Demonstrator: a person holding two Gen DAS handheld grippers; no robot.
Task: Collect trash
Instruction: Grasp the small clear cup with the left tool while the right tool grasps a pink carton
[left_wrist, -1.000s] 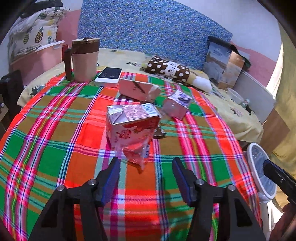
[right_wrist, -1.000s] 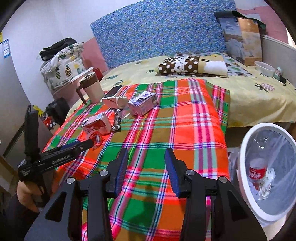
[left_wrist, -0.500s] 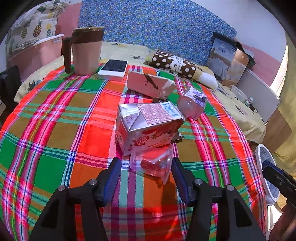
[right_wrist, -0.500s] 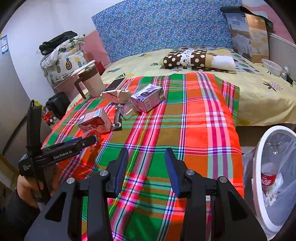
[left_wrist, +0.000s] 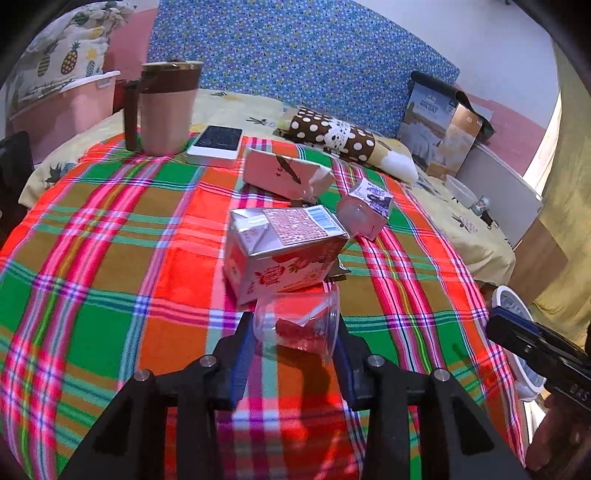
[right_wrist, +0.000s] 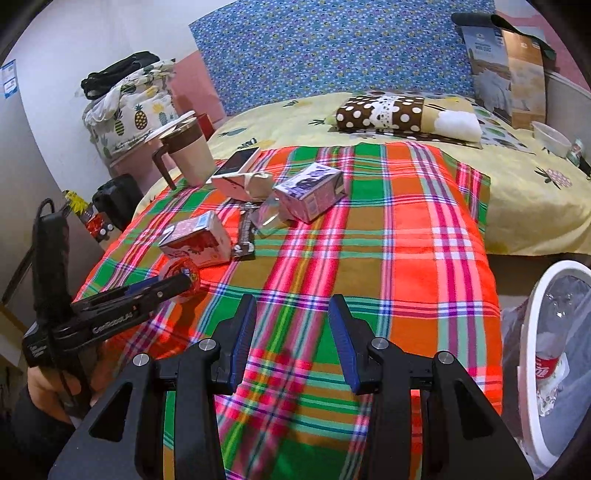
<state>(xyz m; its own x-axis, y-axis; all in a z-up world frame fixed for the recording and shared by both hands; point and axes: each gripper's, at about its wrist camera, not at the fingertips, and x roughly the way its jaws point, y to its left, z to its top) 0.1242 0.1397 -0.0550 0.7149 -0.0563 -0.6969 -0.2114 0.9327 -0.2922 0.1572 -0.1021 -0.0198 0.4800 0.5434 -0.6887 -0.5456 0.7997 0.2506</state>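
Having been advanced since a second ago, the left claw (left_wrist: 295, 332) now brackets the clear cup (left_wrist: 297, 325), unclamped, just before the red carton (left_wrist: 280, 254); a grasp seems imminent. Rightward, the right claw (right_wrist: 291, 332) is held open, empty, beside the bin (right_wrist: 532, 332).

On the plaid cloth (left_wrist: 110, 229), the clear cup (left_wrist: 297, 325) lies nearest, touching the milk carton (left_wrist: 284, 251) behind it. Farther back lie two more cartons; the mug (left_wrist: 166, 107) and phone (left_wrist: 216, 142) occupy the far left. The bin (right_wrist: 554, 354) stands right of the table.
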